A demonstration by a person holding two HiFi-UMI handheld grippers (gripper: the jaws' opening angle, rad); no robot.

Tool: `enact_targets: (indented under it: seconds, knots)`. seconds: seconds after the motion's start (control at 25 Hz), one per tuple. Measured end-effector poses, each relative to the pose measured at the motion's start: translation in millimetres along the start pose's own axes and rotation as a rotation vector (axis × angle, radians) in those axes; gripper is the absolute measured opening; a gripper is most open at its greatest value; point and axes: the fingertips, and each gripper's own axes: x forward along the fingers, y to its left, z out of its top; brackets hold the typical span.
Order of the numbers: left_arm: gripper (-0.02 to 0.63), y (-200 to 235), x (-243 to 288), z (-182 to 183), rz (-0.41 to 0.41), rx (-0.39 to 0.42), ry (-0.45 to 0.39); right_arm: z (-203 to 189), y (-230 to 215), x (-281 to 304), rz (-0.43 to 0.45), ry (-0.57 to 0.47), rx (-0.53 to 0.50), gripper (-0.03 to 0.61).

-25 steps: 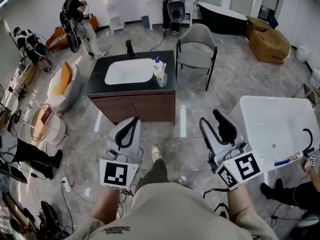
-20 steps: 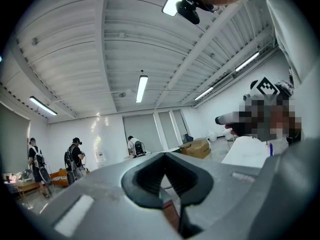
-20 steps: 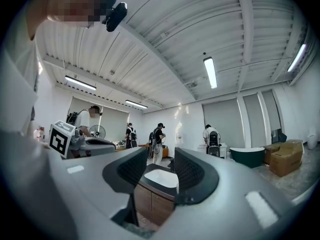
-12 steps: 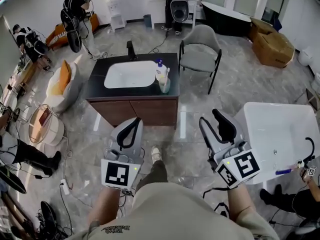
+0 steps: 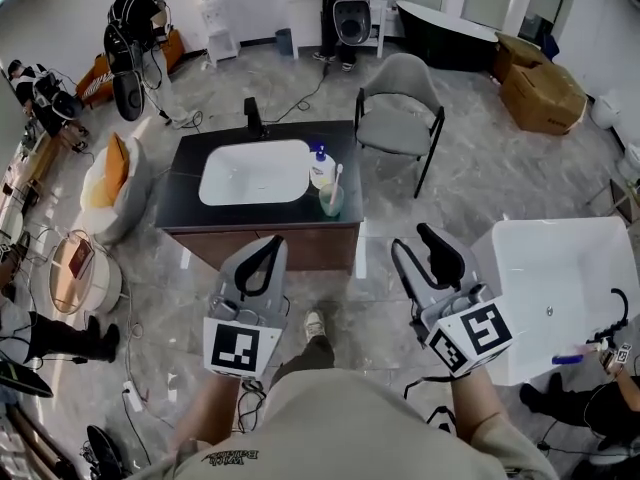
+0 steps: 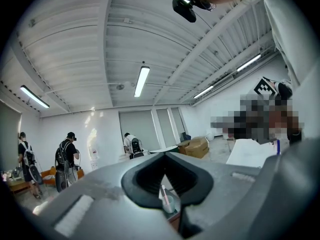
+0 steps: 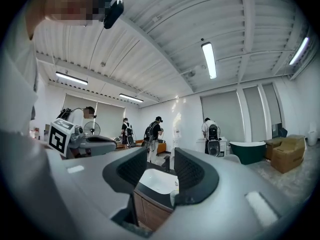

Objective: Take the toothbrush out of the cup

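Well beyond left tool (image 5: 270,243) and right tool (image 5: 412,238) — toothbrush (image 5: 336,177) stands in cup (image 5: 330,205).

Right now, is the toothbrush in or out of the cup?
In. The toothbrush stands in the cup on the vanity counter, head above the rim.

Cup (image 5: 331,201), on the 4 o'clock corner of counter (image 5: 190,168): open from 6 and 3 o'clock and from above.
Soap bottle (image 5: 320,166), just beside it at 11 o'clock: blocks that side.
Basin (image 5: 255,172), 9 o'clock: low, passable.
Chair (image 5: 400,103), 1 o'clock: stands apart from counter.
Floor (image 5: 375,268), 6 o'clock: open.
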Motion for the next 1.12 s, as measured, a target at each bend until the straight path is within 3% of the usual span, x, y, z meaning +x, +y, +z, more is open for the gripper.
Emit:
enact_targets:
  seconds: [0.6,1.12]
  knots:
    - [0.002,134,132,-25,-0.044,-0.031,0.028,10,-50,184,-0.037,0.046,0.001,0.175]
    - [0.002,151,192,-44,-0.030,-0.058,0.076,-7,-93,238,-0.009,0.097,0.020,0.173]
